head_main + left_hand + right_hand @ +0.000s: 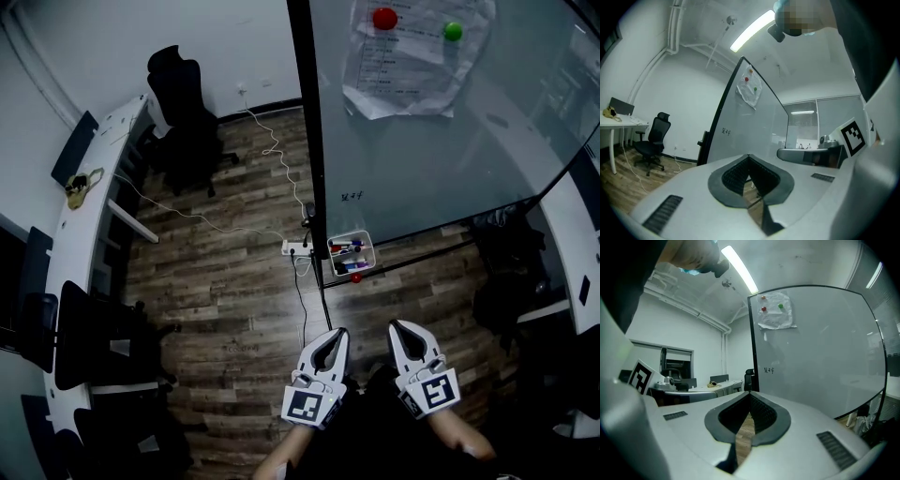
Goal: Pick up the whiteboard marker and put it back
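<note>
Both jaw sets closed, nothing held.
My left gripper (337, 334) and right gripper (397, 326) each have their tips meeting, with nothing between them. The whiteboard markers (347, 248) lie in the white tray (367, 253) at the foot of the whiteboard (422, 159), well apart from both grippers.

No readable text. Small handwritten scribble (352, 196) on the whiteboard (450, 159), too tiny to read. Printed sheet (403, 56) on it, print illegible. Square code tags on left claw (339, 333) and right claw (396, 325), no letters.
</note>
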The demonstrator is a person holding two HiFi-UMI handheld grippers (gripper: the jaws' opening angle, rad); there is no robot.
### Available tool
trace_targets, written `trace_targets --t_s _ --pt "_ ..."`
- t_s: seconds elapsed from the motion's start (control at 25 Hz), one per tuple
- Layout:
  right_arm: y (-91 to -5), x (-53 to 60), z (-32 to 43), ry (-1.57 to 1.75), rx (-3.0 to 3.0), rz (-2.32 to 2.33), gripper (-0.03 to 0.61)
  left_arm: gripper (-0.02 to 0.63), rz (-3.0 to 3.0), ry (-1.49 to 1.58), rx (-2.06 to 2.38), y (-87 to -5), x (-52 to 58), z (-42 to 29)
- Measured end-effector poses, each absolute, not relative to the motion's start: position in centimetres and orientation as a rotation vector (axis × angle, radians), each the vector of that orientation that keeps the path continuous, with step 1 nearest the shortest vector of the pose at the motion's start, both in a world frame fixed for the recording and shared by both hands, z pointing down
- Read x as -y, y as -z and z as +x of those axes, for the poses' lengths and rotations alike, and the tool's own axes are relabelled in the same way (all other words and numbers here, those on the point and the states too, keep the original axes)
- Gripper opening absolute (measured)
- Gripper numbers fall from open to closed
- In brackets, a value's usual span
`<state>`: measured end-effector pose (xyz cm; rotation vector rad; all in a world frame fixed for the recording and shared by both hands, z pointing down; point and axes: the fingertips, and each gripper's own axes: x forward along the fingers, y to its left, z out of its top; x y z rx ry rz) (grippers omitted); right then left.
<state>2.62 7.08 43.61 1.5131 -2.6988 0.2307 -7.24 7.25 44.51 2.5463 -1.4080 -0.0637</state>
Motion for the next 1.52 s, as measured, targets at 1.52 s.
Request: trace_targets --t_s 1.52 --pt "-46.2 5.7 0.1 -0.282 2.765 1.377 0.017 0.008 2.507 0.03 1.514 -44.6 3.9 -7.3"
